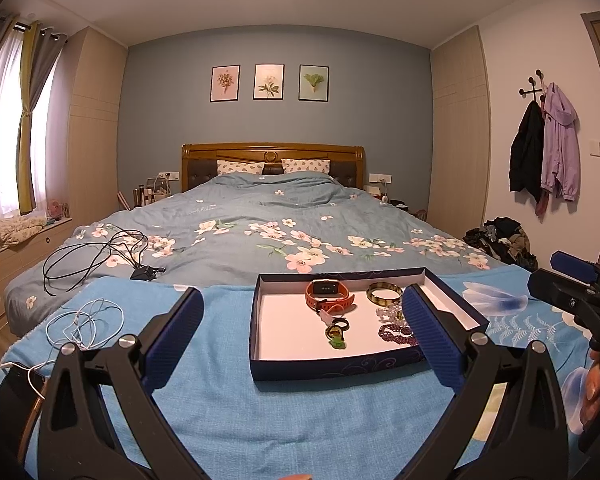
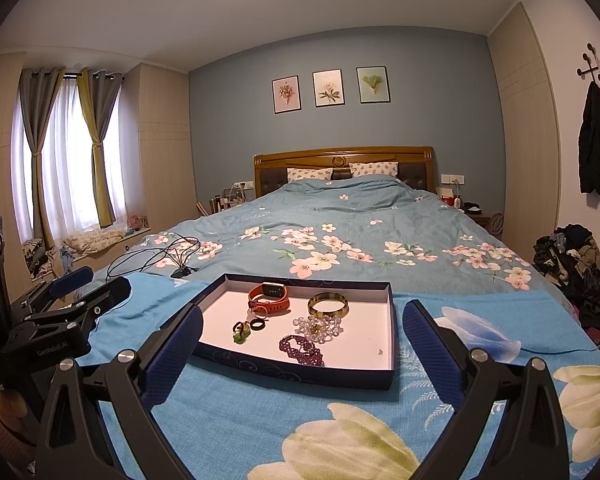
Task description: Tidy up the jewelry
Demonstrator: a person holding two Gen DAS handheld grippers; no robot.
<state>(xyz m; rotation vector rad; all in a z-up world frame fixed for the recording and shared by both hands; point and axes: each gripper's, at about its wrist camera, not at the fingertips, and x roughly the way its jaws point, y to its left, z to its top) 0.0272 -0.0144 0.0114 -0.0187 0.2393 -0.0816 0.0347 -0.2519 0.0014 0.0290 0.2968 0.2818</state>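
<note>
Now the left gripper point(image 1: 302, 334) hangs with jaws wide apart, empty. Ahead, the dark blue shallow cardboard box point(image 2: 392, 320) on the blue towel point(image 2: 228, 412) holds an orange smartwatch point(image 2: 269, 298), a golden bangle point(image 2: 327, 305) and a purple beaded bracelet point(image 2: 302, 350). Rightmost, the right gripper point(image 2: 300, 350) is spread too, empty.

**Tray at the foot of the bed**

We saw the tray point(image 2: 392, 332) lying on a blanket point(image 2: 260, 412) spread over the near end of the bed point(image 2: 340, 216). In the tray, the watch point(image 2: 269, 298) lay at the back left, the bangle point(image 2: 327, 305) to its right. Before the bangle sat the bead cluster point(image 2: 319, 326), and nearer still the beaded bracelet point(image 2: 301, 350). The rings point(image 2: 247, 328) lay left of these. Behind and left of the tray, cables point(image 2: 156, 256) lay on the bed.
</note>
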